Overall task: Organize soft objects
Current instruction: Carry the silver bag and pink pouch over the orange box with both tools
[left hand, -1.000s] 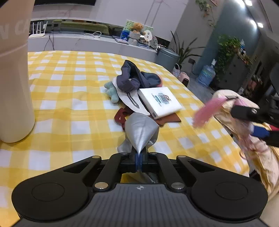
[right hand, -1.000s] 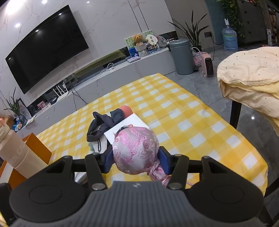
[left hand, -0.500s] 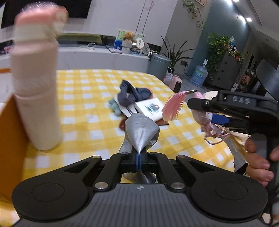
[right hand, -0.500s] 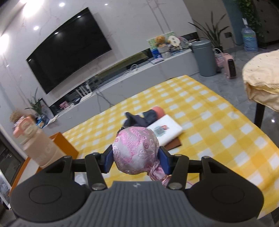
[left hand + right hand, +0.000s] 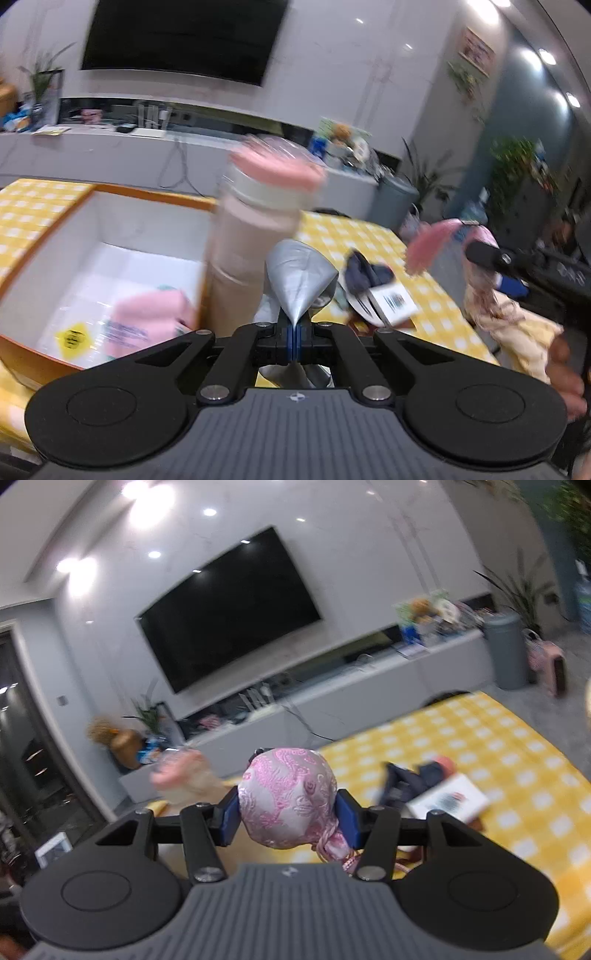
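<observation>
My left gripper [image 5: 294, 338] is shut on a silver-grey cloth [image 5: 300, 273], held above the yellow checked table. Left of it lies an open orange box [image 5: 48, 363] with a white inside and a pink soft item [image 5: 149, 317] in it. My right gripper [image 5: 289, 818] is shut on a round pink brocade pouch [image 5: 286, 797]; its tassel [image 5: 428, 243] also shows at the right of the left wrist view. A dark blue garment [image 5: 365, 273] and a white book [image 5: 393, 301] lie farther out on the table.
A tall beige bottle with a pink lid [image 5: 255, 236] stands right beside the box, close in front of my left gripper. A person's hand [image 5: 565, 369] holds the right tool. A cream cloth [image 5: 517, 332] drapes at the table's right. A TV wall stands behind.
Both grippers have risen and swung left with their loads. The orange box has come into the left wrist view, and the bottle has shifted from far left to centre.
</observation>
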`<state>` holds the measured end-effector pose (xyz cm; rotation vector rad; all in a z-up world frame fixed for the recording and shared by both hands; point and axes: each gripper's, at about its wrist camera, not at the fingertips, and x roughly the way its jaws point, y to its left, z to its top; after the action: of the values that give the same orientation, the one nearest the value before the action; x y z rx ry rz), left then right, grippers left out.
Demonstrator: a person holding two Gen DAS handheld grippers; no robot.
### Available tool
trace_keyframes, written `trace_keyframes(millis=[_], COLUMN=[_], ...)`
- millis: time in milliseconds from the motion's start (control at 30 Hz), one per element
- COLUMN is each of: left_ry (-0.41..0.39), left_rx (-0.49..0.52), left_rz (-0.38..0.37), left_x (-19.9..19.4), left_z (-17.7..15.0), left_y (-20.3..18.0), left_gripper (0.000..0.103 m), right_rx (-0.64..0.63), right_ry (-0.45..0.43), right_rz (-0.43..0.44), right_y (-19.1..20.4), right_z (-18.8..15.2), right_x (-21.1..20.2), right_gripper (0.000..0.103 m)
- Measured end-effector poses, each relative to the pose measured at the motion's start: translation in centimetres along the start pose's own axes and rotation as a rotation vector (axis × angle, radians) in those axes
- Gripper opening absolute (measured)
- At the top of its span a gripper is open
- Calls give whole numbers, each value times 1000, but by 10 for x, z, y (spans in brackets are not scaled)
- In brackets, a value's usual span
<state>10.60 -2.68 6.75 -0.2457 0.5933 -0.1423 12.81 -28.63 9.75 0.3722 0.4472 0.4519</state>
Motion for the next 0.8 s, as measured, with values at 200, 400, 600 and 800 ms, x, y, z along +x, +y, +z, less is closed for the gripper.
trace_keyframes(millis=[200, 400, 600, 800], left_ry=[-74, -63, 3, 91], left_rx=[-53, -52, -58, -50], left_rz=[75, 128, 217, 265], left_x=[-22, -19, -5, 17], left_z=[27, 49, 46, 44], left_y=[38, 82, 131, 167], left_gripper=[2, 2, 2, 2], right_rx=[-106, -172, -216, -303], right_ry=[-10, 26, 63, 102], right_rz=[114, 171, 197, 281], right_y=[68, 112, 139, 177], right_z=[-2, -12, -23, -37], right_x=[14, 43, 69, 93], right_gripper=[53, 53, 53, 54])
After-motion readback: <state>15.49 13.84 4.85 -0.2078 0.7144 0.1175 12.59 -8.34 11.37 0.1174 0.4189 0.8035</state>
